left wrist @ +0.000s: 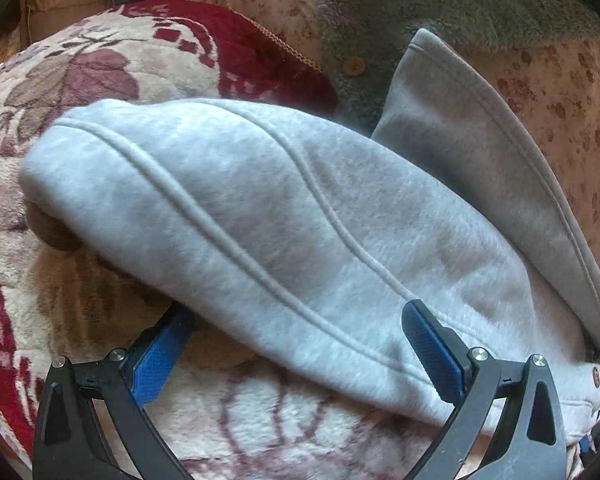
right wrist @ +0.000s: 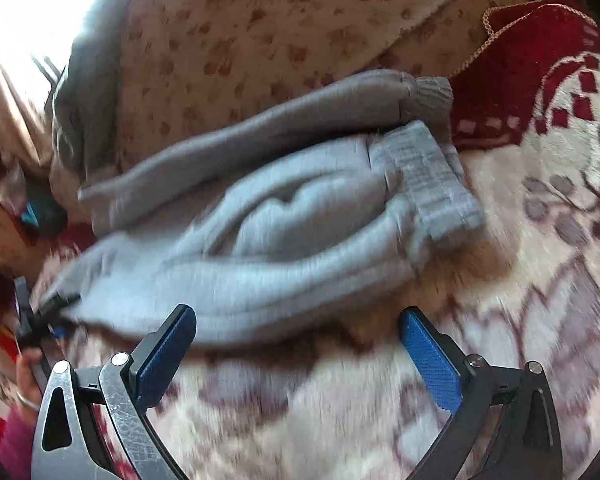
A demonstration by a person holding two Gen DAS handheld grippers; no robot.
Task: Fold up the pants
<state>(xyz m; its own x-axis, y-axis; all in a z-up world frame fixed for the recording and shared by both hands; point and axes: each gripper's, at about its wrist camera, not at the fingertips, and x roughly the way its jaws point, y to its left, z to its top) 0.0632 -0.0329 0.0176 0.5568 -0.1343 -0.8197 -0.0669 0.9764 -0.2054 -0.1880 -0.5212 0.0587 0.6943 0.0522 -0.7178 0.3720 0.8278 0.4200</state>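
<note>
Light grey fleece pants [left wrist: 260, 208] lie on a floral blanket [left wrist: 80, 80], with one leg folded over the other. My left gripper [left wrist: 296, 320] is open at the pants' near edge, its left blue pad [left wrist: 160, 360] under the cloth and the right pad [left wrist: 432, 352] on top. In the right wrist view the pants [right wrist: 280, 220] lie bunched, with ribbed cuffs [right wrist: 432, 176] at the right. My right gripper [right wrist: 296, 320] is open and empty, just short of the pants' near edge. The left gripper shows at the far left of the right wrist view [right wrist: 40, 320], at the pants' end.
A cream spotted cover [right wrist: 260, 20] and a grey fuzzy garment [left wrist: 460, 12] lie behind the pants. The blanket has a dark red border [right wrist: 532, 60]. A hand in a pink sleeve [right wrist: 20, 420] shows at the lower left of the right wrist view.
</note>
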